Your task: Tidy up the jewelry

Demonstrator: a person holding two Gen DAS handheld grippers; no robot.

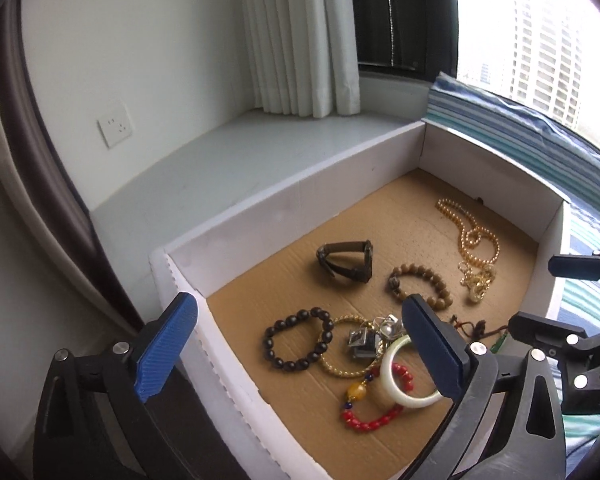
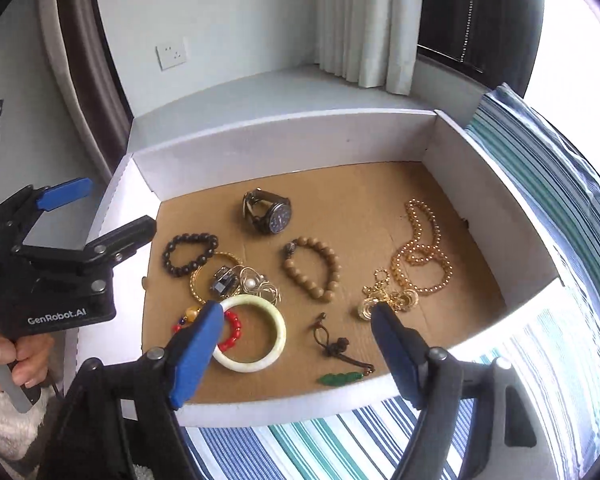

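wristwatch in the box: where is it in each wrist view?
Left wrist: wristwatch sits just above picture centre, on its side on the brown floor, beyond the black bead bracelet.
Right wrist: wristwatch is upper centre, dial facing the camera, nearest the box's far white wall.
Shared landmark: the tan bead bracelet lies just right of it and nearer the camera in both.

A shallow white cardboard tray point(image 2: 284, 140) with a brown floor holds jewelry — a dark-dialed wristwatch point(image 2: 268, 212), a pale jade bangle point(image 2: 278, 330), a gold bead necklace point(image 2: 422, 256). The right hand-held gripper point(image 2: 296, 344) hovers above, jaws apart, empty.
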